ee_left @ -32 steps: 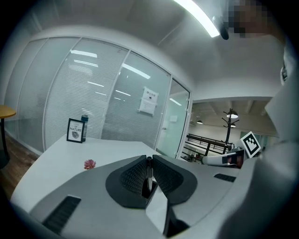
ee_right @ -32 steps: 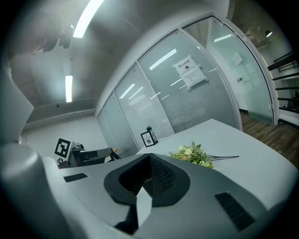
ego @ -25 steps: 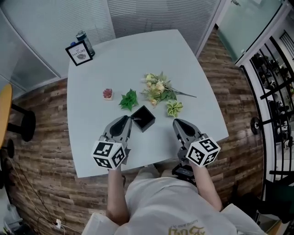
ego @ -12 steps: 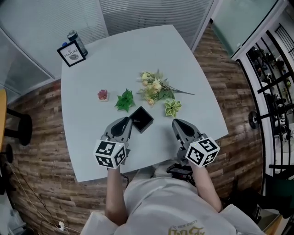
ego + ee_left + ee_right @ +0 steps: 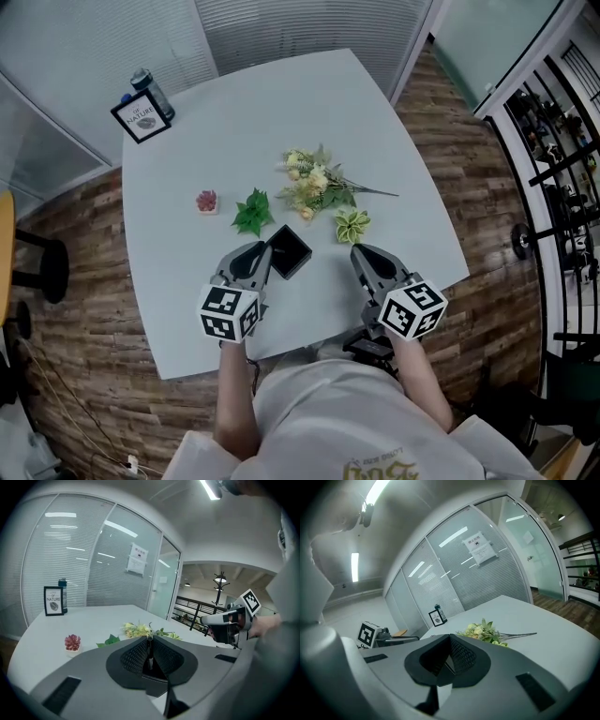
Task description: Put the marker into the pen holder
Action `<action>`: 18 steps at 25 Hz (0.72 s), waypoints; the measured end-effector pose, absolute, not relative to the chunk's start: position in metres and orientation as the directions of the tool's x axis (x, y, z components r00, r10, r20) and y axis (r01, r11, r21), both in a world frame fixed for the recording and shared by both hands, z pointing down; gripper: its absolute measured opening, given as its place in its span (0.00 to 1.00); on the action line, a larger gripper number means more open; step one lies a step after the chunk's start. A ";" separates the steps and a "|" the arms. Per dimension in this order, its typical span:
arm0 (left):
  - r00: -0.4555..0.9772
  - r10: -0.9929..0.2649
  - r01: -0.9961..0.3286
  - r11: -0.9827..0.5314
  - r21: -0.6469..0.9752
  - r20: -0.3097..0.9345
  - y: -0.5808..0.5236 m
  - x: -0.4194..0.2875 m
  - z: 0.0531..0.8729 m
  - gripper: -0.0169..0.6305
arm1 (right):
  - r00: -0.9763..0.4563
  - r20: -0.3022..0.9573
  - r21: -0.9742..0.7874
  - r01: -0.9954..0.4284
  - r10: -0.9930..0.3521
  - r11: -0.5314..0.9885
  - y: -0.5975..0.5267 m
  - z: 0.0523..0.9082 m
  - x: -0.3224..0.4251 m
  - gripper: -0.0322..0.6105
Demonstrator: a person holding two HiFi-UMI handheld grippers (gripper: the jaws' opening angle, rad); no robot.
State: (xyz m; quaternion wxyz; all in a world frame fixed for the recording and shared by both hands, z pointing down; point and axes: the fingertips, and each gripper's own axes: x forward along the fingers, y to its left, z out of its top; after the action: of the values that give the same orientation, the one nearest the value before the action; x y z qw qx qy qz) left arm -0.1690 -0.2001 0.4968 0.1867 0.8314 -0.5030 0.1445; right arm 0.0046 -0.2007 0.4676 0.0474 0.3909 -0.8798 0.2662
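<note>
Tongs-wise, left gripper (image 5: 264, 247) is clamped on the thin dark marker (image 5: 150, 654), tips just beside the near-left edge of the black pen holder (image 5: 289, 251) on the table (image 5: 394, 141). Right gripper (image 5: 359, 251) is pinched together on nothing, off to the holder's right.

Head camera overhead; both others (low) share flowers (image 5: 314, 183).

White table (image 5: 281, 122) bears flowers (image 5: 314, 183), pen holder (image 5: 289, 251), framed sign (image 5: 141, 117).
</note>
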 end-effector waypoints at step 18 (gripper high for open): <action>0.441 -0.669 -0.859 -0.509 0.064 0.598 -0.225 -0.144 0.534 0.10 | -0.667 0.334 -0.450 -0.733 -0.666 0.509 -0.222 0.491 0.018 0.08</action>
State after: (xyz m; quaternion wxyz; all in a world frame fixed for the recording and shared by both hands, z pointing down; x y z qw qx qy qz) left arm -0.1438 -0.2248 0.5343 0.1825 0.8290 -0.4608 0.2590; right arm 0.0177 -0.2216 0.4912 0.0591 0.4035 -0.8667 0.2872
